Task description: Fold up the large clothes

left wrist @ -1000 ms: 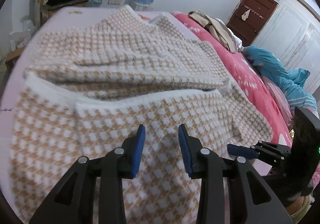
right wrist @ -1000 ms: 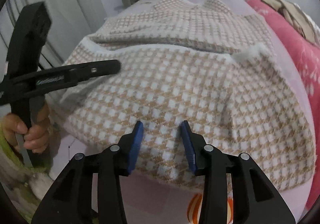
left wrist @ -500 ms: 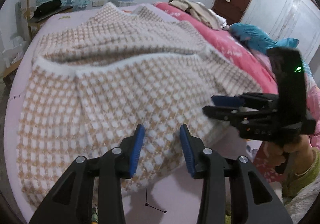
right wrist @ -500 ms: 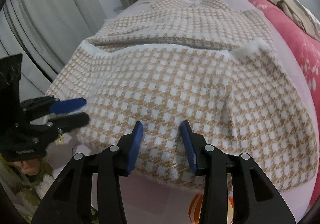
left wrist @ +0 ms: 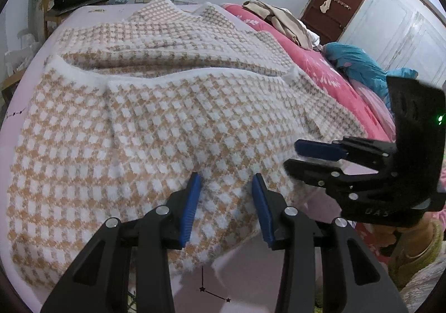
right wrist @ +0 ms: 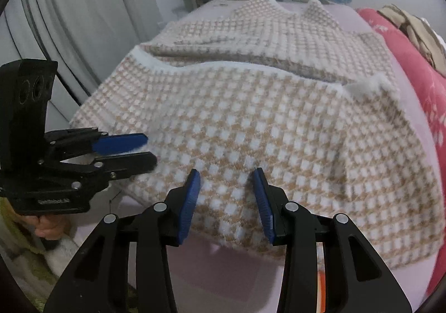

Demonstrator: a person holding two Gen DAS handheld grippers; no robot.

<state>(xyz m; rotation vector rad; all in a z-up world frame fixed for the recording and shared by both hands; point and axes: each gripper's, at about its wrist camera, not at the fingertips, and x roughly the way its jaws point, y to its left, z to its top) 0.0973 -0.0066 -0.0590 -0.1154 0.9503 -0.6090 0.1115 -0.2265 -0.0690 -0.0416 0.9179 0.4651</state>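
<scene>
Our left gripper [left wrist: 226,202] and right gripper [right wrist: 227,198] hover part-open and empty over the near fold of the checked garment [left wrist: 167,129] spread on the bed [left wrist: 281,262], apparently ready to take it for another fold.

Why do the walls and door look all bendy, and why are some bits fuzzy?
Left wrist view: the fisheye lens curves the door and darkens the corners; the checked garment looks fairly sharp. Right wrist view: the curtain bows, and the garment's far edge and the left tool look smeared.
</scene>
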